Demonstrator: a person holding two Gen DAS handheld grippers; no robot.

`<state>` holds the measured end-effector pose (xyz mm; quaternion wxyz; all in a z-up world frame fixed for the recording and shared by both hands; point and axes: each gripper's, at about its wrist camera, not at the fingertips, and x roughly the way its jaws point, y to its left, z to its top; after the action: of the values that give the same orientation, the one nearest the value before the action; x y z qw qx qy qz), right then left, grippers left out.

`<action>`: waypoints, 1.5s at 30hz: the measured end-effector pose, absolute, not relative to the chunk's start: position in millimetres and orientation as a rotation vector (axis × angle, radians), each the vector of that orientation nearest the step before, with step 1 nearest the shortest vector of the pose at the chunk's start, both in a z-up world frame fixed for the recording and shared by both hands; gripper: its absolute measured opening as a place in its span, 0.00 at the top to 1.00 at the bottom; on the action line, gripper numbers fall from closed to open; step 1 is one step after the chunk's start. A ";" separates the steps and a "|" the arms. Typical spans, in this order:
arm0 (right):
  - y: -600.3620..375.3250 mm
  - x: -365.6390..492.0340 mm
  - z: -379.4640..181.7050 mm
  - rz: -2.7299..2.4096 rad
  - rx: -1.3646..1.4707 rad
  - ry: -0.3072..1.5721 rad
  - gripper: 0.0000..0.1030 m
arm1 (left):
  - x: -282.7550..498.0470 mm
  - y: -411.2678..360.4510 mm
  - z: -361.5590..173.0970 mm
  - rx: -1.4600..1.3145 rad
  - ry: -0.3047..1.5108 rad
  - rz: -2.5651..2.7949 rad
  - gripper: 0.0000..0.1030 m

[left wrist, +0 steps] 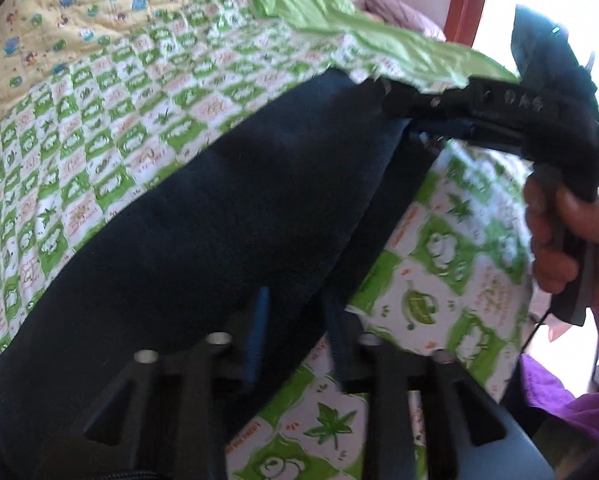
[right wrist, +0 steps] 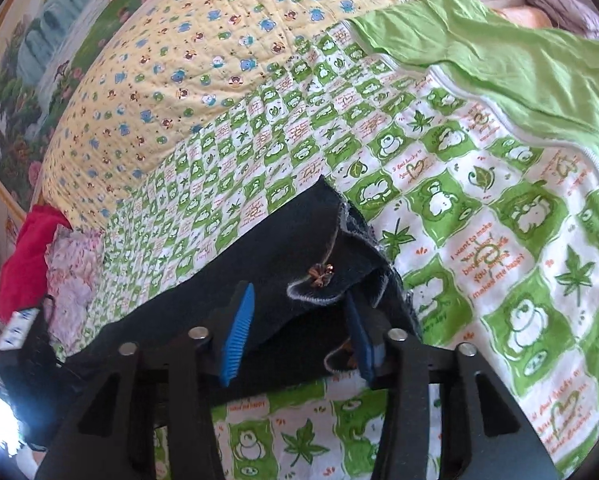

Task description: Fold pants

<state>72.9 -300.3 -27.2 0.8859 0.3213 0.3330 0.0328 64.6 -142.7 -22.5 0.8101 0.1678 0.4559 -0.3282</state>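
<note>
Dark navy pants [left wrist: 219, 208] are stretched in the air over a green-and-white quilt [left wrist: 99, 120]. My left gripper [left wrist: 297, 328] is shut on one end of the pants, cloth pinched between its blue pads. My right gripper [left wrist: 423, 120] shows in the left wrist view at the upper right, held by a hand, shut on the far end of the pants. In the right wrist view the right gripper [right wrist: 299, 332] clamps the frayed hem [right wrist: 319, 276] of the pants [right wrist: 227, 292], which carries a small brown ornament.
A plain green sheet [right wrist: 519, 52] lies folded back at the far right of the quilt [right wrist: 479, 208]. A yellow animal-print quilt [right wrist: 203, 60] lies beyond. Red and pink clothes [right wrist: 31, 256] are piled at the left edge. Purple cloth [left wrist: 559, 392] lies at the right.
</note>
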 end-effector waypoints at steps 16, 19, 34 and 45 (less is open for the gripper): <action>-310.2 44.7 -20.5 0.055 0.681 0.678 0.94 | 52.7 -141.1 1.4 0.343 0.939 -0.789 0.95; -309.5 46.7 -28.1 0.035 0.676 0.712 0.94 | 58.4 -143.7 -9.0 0.328 0.978 -0.790 0.95; -325.2 19.0 -30.8 -0.002 0.784 0.725 0.87 | 76.7 -139.8 39.0 0.285 0.925 -0.839 0.69; -324.2 25.3 -45.0 0.045 0.918 0.718 0.56 | 142.5 -172.5 38.7 0.269 1.000 -0.845 0.67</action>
<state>25.3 -324.2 -45.0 0.8347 0.4334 0.3391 0.0212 142.5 -172.5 38.7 0.7850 0.1248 0.4634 -0.3918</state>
